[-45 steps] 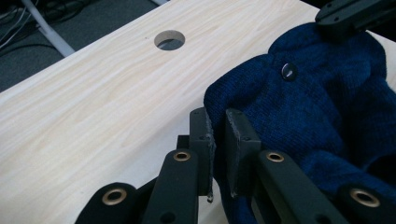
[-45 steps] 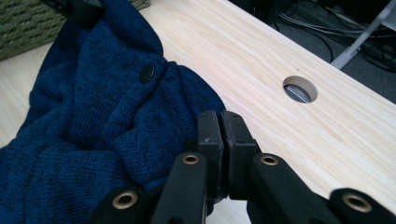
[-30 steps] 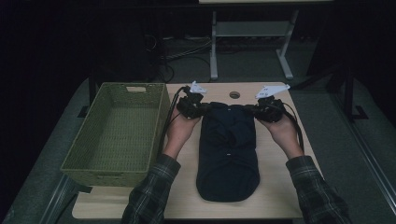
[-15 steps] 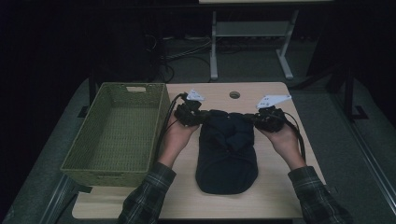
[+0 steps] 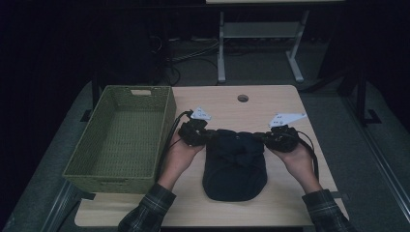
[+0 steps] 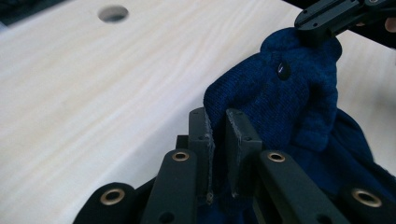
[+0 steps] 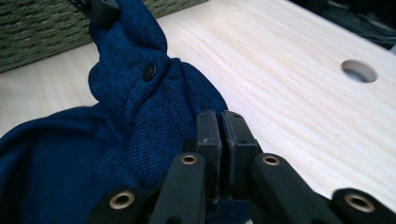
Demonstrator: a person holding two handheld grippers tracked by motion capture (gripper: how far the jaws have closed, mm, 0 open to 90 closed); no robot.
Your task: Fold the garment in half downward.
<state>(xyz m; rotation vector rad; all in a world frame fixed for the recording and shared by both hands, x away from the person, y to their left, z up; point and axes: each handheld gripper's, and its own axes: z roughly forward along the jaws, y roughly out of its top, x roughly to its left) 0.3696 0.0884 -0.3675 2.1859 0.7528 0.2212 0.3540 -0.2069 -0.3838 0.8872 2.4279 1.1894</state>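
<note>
A green woven basket (image 5: 121,137) sits at the left of the wooden table (image 5: 270,104), its inside bare. Just right of it, the left gripper (image 5: 209,137) pinches the near-left corner of a dark blue knitted garment (image 5: 235,164); in the left gripper view, its jaws are clamped on a fold of the knit (image 6: 280,107). The garment lies in the middle of the table, its far edge bunched and lifted between the two grippers, its rounded near end flat on the wood. A small dark button (image 7: 149,71) shows on the gathered fabric. At the right, the right gripper (image 5: 263,137) has its jaws pressed together on the other corner (image 7: 140,140).
</note>
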